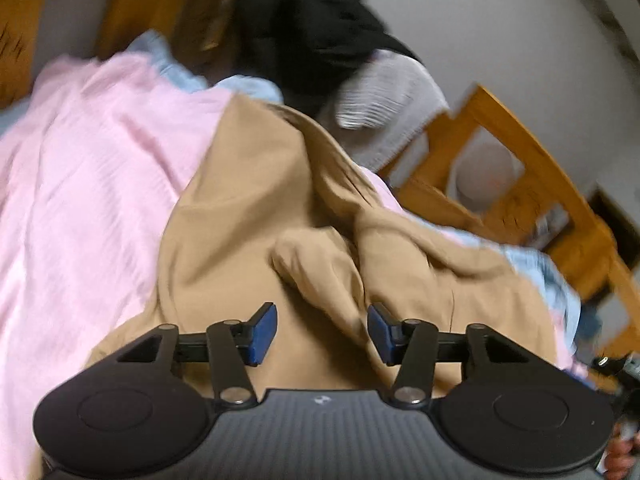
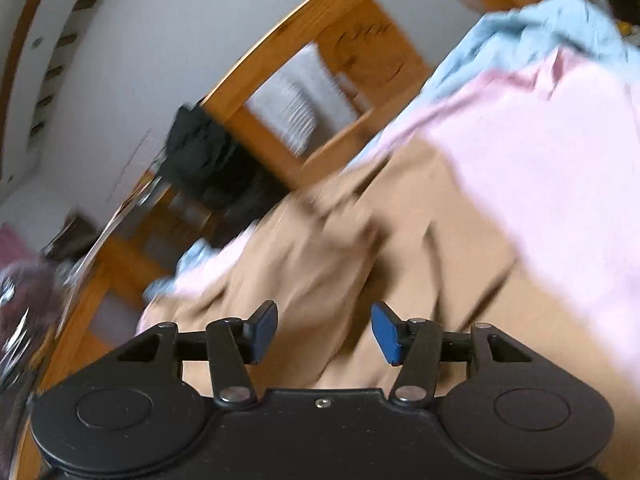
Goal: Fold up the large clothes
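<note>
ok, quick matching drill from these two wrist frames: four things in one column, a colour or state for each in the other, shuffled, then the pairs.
Things:
1. spread garment
2. blanket
3. heap of clothing
4. left gripper

Colour or state:
A. black
B. open, nothing between the fingers
C. tan
D. pink

Pairs: 1-C, 2-D, 3-A, 4-B

Tan garment, plain; pink sheet, faint ribbed texture; pale blue cloth at edges; black clothing; white fabric with fine dark stripes; orange-brown wooden frame; grey-white wall; blue pads on black gripper.
</note>
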Action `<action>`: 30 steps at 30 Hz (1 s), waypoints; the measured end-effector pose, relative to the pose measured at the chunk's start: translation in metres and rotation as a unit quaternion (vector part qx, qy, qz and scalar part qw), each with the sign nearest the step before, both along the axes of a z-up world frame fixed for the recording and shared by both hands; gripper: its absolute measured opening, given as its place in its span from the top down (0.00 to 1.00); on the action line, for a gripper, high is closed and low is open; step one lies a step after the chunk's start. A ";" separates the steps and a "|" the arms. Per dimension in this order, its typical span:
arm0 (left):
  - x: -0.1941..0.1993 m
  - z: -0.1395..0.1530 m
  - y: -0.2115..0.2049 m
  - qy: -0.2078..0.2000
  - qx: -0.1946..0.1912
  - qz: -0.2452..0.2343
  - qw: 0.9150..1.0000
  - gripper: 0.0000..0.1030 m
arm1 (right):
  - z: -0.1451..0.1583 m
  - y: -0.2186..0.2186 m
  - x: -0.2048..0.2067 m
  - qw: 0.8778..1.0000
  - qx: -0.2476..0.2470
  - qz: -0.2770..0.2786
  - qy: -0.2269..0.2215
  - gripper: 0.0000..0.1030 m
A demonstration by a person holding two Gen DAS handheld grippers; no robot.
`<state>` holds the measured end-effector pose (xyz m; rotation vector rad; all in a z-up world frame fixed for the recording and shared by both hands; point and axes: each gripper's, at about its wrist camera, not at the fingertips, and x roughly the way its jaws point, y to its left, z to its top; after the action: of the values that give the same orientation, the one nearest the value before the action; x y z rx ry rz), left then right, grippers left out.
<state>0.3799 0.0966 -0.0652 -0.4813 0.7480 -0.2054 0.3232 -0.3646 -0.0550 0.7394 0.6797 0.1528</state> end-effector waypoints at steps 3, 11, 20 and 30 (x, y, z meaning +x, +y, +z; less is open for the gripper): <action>0.013 -0.001 0.004 0.028 -0.020 0.022 0.999 0.66 | -0.004 -0.014 0.051 1.000 -0.019 0.004 0.001 0.48; 0.039 -0.007 -0.004 0.073 0.017 0.017 0.997 0.79 | -0.045 -0.016 0.144 0.997 0.012 0.063 0.042 0.52; 0.056 -0.010 0.001 0.053 0.089 0.082 0.991 1.00 | -0.021 -0.015 0.098 0.994 -0.087 -0.013 -0.070 1.00; 0.048 -0.016 0.007 0.051 0.074 0.047 0.995 0.99 | -0.048 -0.027 0.108 0.998 -0.022 0.052 -0.012 0.46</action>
<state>0.4276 0.1032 -0.0809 -0.3869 0.8311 -0.0376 0.4314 -0.3912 -0.1031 0.6596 0.6968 0.2411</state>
